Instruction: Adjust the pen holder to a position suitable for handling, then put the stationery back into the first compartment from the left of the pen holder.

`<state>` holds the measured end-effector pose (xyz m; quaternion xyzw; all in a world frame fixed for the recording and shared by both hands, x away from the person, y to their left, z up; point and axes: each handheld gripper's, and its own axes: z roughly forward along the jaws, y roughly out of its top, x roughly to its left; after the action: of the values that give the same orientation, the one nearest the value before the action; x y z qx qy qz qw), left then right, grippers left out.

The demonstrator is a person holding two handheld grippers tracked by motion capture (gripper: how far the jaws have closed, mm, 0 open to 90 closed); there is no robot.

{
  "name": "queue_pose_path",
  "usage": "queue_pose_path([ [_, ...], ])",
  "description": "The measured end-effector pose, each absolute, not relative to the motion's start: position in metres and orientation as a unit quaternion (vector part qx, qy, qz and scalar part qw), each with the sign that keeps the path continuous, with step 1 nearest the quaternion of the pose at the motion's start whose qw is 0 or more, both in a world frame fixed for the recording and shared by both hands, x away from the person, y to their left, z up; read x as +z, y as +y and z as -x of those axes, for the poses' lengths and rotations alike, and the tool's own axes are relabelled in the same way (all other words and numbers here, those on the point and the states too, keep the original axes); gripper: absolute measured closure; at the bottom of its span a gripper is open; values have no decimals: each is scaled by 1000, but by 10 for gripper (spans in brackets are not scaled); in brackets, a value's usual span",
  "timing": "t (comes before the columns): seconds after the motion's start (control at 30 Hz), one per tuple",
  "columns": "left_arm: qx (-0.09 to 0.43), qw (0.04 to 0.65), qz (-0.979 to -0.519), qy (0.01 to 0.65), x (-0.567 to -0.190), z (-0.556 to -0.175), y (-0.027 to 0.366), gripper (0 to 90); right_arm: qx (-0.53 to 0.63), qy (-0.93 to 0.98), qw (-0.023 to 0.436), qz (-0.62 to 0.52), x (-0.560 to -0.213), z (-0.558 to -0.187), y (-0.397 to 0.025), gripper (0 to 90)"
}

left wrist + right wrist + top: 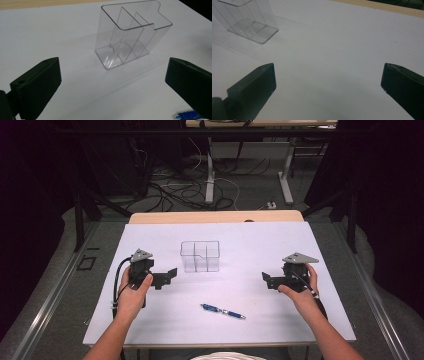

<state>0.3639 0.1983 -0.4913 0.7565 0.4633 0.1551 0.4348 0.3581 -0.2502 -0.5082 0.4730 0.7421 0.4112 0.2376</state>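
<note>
The slim blue pen with a silver tip [223,311] lies flat on the white-covered table [150,320], near the person's edge and roughly midway between the two hands. Its long axis runs nearly sideways, with the blue end toward the left hand-held gripper [166,277] and the silver tip toward the right hand-held gripper [268,281]. From either one it lies inward and back toward the person. By my judgement the two are about equally near, the left perhaps slightly nearer to the blue end. Both have their jaws spread wide and hold nothing. The clear plastic organiser with three compartments [200,256] stands upright just ahead of the left hand-held gripper, apart from the pen. A pick would call for jaws closing across the pen's barrel.
</note>
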Motion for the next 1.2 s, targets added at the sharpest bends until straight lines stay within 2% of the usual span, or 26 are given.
queue_pose_path([
  [0.37, 158, 438, -760, 454, -497, -356, 195, 3, 410, 775, 229, -424, -503, -350, -230, 1],
  [0.63, 170, 434, -762, 450, -497, -357, 195, 3, 403, 789, 232, -403, -504, -348, -227, 56],
  [0.87, 166, 433, -766, 444, -498, -358, 196, 7, 407, 794, 235, -385, -503, -347, -224, 155],
  [1.2, 173, 423, -773, 440, -501, -357, 196, 19, 405, 819, 207, -350, -502, -345, -210, 302],
])
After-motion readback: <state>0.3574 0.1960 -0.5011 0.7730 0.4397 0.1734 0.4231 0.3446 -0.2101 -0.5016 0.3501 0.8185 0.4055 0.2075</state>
